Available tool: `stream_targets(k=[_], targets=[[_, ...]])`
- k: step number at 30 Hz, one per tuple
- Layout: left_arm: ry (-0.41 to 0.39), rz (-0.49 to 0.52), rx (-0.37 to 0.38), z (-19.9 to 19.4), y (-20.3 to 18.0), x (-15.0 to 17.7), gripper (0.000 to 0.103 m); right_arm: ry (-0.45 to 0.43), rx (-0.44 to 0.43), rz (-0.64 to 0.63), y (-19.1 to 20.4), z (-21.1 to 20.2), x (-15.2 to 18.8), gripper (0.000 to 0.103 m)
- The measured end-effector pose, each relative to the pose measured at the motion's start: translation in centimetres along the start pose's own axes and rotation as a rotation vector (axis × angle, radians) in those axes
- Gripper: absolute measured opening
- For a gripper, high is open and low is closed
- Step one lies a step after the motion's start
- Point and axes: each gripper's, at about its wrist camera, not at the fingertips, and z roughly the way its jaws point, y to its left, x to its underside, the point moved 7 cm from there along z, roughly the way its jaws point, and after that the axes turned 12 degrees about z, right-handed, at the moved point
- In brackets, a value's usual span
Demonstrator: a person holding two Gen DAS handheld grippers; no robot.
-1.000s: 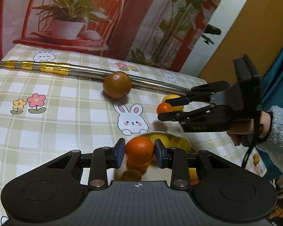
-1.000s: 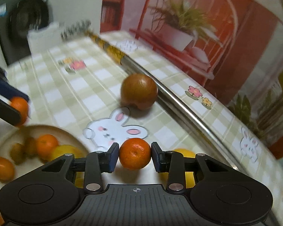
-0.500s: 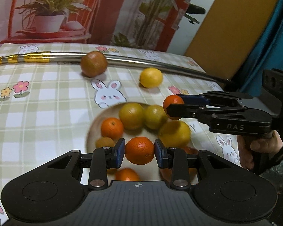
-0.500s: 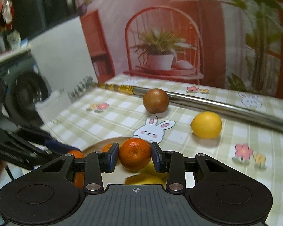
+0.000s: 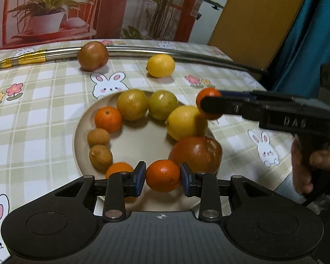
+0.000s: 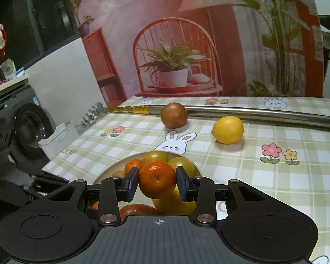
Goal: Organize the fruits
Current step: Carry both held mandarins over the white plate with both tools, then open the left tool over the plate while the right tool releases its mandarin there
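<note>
My left gripper (image 5: 163,178) is shut on a small orange (image 5: 162,175), held over the near rim of a beige plate (image 5: 140,145). The plate holds several fruits in a ring: oranges, green-yellow citrus, a lemon (image 5: 186,122), a red-brown fruit (image 5: 197,154). My right gripper (image 6: 157,182) is shut on another small orange (image 6: 157,179), over the plate's right side; from the left wrist that orange (image 5: 209,103) shows at the tip of the right gripper. On the cloth beyond lie a brown round fruit (image 5: 92,55) and a loose lemon (image 5: 161,65).
A metal pole (image 5: 176,51) with gold bands runs across the far side of the checked tablecloth (image 5: 33,114). A person's hand (image 5: 305,160) holds the right gripper at the table's right edge. A washing machine (image 6: 22,118) and white bin (image 6: 59,136) stand off the left side.
Both grippers, each still holding its orange, have pulled back and risen over the plate; the right gripper moved from the far cloth to the plate's right rim.
</note>
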Motion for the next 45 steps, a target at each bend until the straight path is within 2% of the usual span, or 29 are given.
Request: stream_targets(k=[17, 25, 31, 36, 45], targets=[[0.021, 0.065, -0.025, 0.4, -1.3, 1.7, 0.036, -0.011, 0.007, 0.022, -0.8, -0.1, 0.0, 0.034], [0.006, 0.036, -0.012, 0.2, -0.9, 1.7, 0.036, -0.007, 0.011, 0.022, -0.8, 0.0, 0.0, 0.034], [-0.059, -0.003, 0.009, -1.1, -0.5, 0.9, 0.037, -0.006, 0.013, 0.016, -0.8, 0.0, 0.0, 0.034], [-0.128, -0.069, -0.012, -2.7, 1.2, -0.1, 0.037, 0.004, 0.017, -0.03, -0.3, 0.8, -0.6, 0.034], [-0.235, -0.214, -0.162, -5.7, 6.2, -1.5, 0.037, 0.11, 0.033, -0.192, 2.4, 5.8, -1.1, 0.034]])
